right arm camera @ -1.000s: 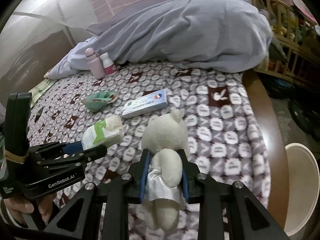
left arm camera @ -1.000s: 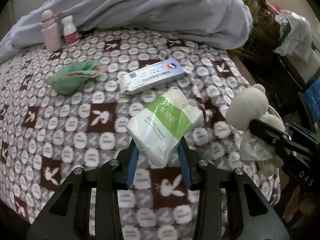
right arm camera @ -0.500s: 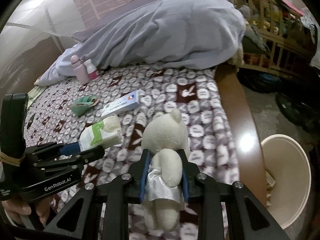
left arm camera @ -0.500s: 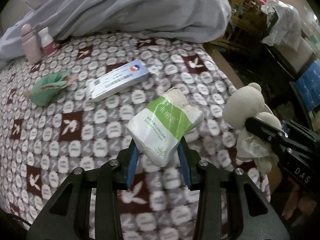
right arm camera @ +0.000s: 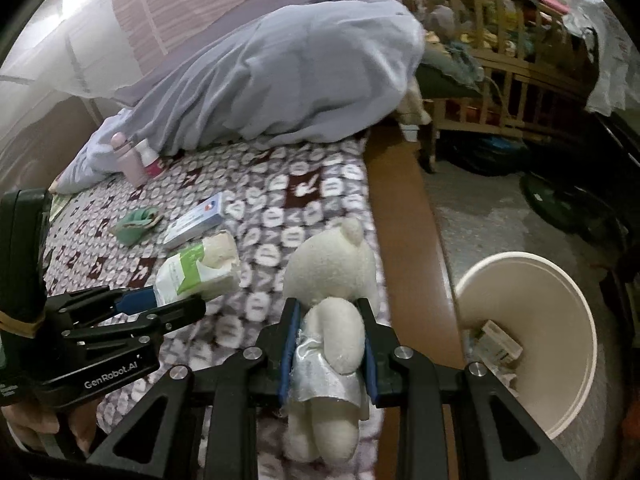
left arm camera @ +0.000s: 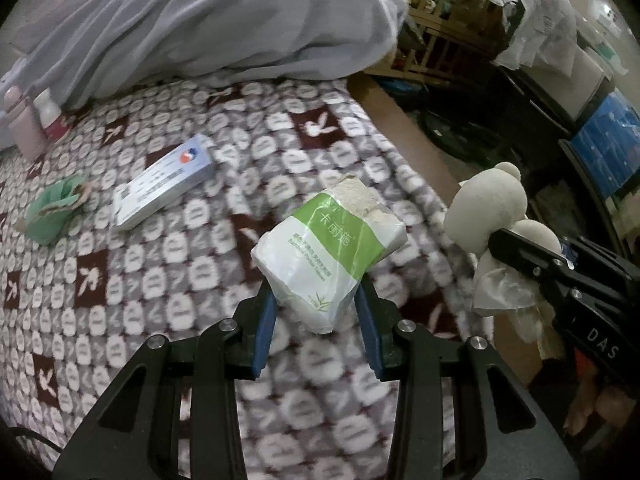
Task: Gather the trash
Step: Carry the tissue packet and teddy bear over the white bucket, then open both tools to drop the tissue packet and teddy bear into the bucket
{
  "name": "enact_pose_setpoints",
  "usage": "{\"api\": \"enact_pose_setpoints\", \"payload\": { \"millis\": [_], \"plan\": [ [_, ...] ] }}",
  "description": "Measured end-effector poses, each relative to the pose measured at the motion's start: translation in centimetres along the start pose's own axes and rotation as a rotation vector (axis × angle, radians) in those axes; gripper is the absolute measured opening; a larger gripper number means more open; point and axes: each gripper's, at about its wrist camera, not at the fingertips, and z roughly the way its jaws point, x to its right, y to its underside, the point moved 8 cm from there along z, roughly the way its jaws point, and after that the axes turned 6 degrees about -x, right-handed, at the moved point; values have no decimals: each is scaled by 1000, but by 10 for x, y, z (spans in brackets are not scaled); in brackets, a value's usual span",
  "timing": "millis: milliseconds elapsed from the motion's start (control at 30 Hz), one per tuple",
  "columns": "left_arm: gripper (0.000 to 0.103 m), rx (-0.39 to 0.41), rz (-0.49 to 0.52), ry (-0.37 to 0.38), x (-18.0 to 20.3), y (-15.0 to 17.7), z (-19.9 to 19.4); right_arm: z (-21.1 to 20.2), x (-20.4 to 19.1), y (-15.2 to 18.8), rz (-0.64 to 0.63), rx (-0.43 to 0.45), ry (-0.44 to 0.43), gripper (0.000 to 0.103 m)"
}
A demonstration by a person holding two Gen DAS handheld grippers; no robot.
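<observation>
The tissue pack point(left arm camera: 329, 259), white with a green band and torn open at its far end, is sitting clenched between the blue pads of the left tongs point(left arm camera: 316, 312), held up above the patterned blanket point(left arm camera: 168, 272) that is covering the bed. The right tongs point(right arm camera: 327, 344) are gripping a cream plush bear point(right arm camera: 332, 280) around its body, the head poking up past the fingertips and the legs hanging down below them; a shiny silver skirt is showing at the bear's waist. In the right wrist view the left tongs point(right arm camera: 160, 306) are reaching in from the left side, with the tissue pack point(right arm camera: 200, 276) lying just left of the bear. In the left wrist view the right tongs point(left arm camera: 520, 252) and the bear point(left arm camera: 492, 216) are sitting off to the right.

To the right of the right tongs and lower down, past the brown bed edge point(right arm camera: 404, 216), a cream-coloured bin point(right arm camera: 560, 312) is standing on the floor with some small boxes and scraps lying inside.

Ahead and to the left of the left tongs, a long white and blue box point(left arm camera: 164, 186) is lying on the blanket, with a crumpled green wrapper point(left arm camera: 54, 210) further left. Beyond those, a pink bottle point(left arm camera: 20, 124) and a white bottle with a red label point(left arm camera: 50, 114) are standing side by side against a heaped grey-blue duvet point(left arm camera: 208, 20). A wooden cot point(right arm camera: 500, 68) is standing beyond the bed, ahead and to the right.
</observation>
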Motion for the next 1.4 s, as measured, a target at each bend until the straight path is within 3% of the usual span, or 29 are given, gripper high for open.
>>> {"api": "enact_pose_setpoints", "payload": {
  "millis": [800, 1400],
  "plan": [
    [36, -39, 165, 74, 115, -26, 32, -33, 130, 24, 180, 8, 123, 26],
    [36, -87, 239, 103, 178, -34, 63, -40, 197, 50, 289, -2, 174, 26]
  ]
}}
